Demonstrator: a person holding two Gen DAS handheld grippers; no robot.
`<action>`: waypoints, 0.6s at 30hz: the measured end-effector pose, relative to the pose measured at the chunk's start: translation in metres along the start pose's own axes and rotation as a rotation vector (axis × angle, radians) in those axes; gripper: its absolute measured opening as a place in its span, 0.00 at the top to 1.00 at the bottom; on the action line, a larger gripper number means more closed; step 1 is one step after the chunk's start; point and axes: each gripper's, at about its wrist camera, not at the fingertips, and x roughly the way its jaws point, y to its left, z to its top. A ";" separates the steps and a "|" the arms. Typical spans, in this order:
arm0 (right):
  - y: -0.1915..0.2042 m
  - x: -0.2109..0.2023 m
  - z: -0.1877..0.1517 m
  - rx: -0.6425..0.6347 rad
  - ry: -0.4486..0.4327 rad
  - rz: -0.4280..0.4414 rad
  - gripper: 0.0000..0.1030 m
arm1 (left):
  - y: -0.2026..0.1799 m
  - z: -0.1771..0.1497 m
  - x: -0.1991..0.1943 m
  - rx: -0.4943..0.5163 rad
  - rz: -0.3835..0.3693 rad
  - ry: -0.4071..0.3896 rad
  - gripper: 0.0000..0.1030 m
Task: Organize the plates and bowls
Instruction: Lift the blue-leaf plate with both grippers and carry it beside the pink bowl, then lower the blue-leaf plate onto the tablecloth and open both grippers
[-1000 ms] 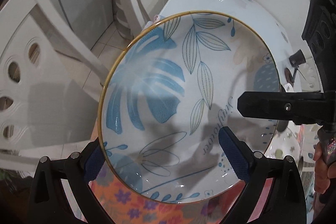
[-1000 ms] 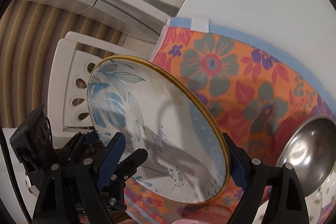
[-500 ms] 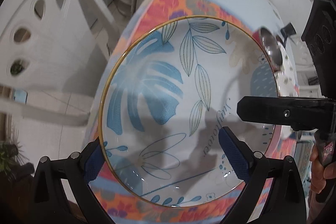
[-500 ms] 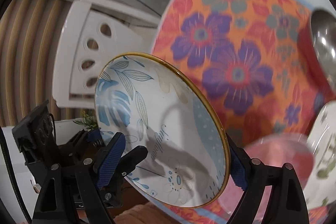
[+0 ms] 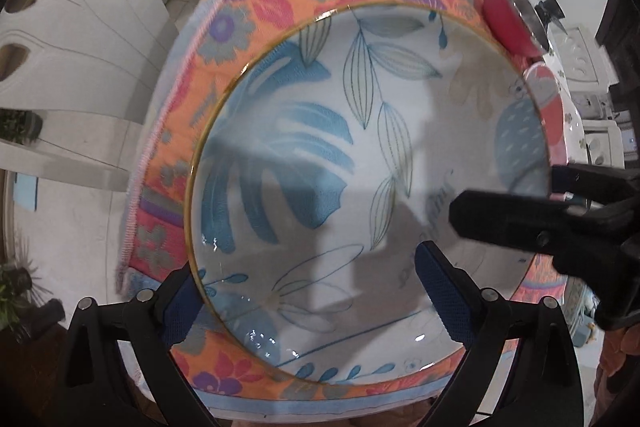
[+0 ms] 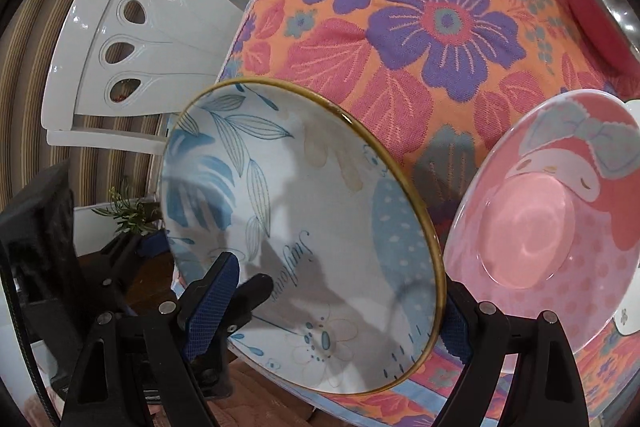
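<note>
Both the left tongs (image 5: 312, 295) and the right tongs (image 6: 332, 307) are gripping the leaf-patterned plate (image 6: 304, 247) by opposite rims, holding it tilted above the flowered cloth (image 6: 420, 39) on the surface, beside a pink bowl (image 6: 560, 227)

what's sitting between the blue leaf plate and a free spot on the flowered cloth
Nothing visible lies on the orange flowered cloth ahead of the white blue-leaf plate, which both grippers carry. A pink cartoon bowl sits close beside its rim, and a red steel-lined bowl sits beyond that.
</note>
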 end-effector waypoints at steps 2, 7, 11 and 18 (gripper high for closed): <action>0.004 0.002 0.001 -0.008 0.002 -0.031 0.14 | -0.003 -0.004 0.004 0.014 0.006 0.015 0.07; 0.018 0.014 -0.001 -0.048 0.044 -0.131 0.14 | -0.004 -0.019 0.013 0.019 -0.023 0.069 0.08; 0.034 0.027 -0.003 -0.095 0.067 -0.261 0.14 | -0.011 -0.027 0.016 0.049 0.004 0.080 0.08; 0.030 0.018 -0.006 -0.065 0.009 -0.249 0.18 | -0.020 -0.026 0.008 0.070 0.005 0.062 0.08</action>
